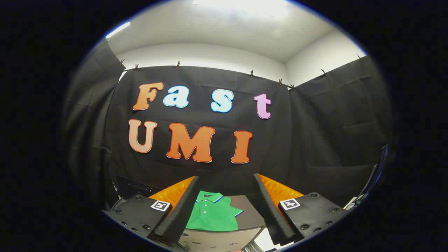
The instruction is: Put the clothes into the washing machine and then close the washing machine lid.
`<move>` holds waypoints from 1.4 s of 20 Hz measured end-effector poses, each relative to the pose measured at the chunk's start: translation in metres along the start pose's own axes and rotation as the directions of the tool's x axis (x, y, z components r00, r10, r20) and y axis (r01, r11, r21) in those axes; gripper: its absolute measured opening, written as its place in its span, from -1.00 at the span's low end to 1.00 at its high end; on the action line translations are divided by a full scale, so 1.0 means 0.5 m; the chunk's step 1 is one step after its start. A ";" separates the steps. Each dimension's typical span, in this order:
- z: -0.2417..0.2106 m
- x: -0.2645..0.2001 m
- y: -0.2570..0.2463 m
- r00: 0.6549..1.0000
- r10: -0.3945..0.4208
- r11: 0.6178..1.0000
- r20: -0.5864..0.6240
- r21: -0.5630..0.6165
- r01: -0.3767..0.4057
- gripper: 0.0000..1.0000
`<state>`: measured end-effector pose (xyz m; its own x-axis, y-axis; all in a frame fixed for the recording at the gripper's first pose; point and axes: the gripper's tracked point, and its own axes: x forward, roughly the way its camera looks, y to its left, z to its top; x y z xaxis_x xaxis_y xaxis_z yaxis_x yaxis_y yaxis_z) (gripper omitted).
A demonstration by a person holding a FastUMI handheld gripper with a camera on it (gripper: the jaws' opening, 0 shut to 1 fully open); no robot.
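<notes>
Rides on gripper point(225, 182), facing forward along spread fingers toward booth wall point(315, 140); green shirt point(213, 213) near, at 6 o'clock.

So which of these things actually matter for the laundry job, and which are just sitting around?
Part of the job:
- green polo shirt, folded, lying on the flat grey top
- flat grey top under it, probably the washing machine's lid
- gripper, open, fingers spread either side of the shirt, not touching it

Just there:
- black cloth wall
- clips holding the cloth up
</notes>
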<state>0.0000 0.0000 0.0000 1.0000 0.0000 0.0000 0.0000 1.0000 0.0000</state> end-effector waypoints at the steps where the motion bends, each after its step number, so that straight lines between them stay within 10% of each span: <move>1: -0.002 0.004 -0.005 1.000 -0.003 1.000 0.002 -0.003 0.003 0.96; 28: -0.036 0.058 -0.006 0.999 0.033 0.999 -0.041 0.001 -0.033 0.96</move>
<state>0.0291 -0.0032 -0.0182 0.9986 0.0330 -0.0415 -0.0329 0.9995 0.0010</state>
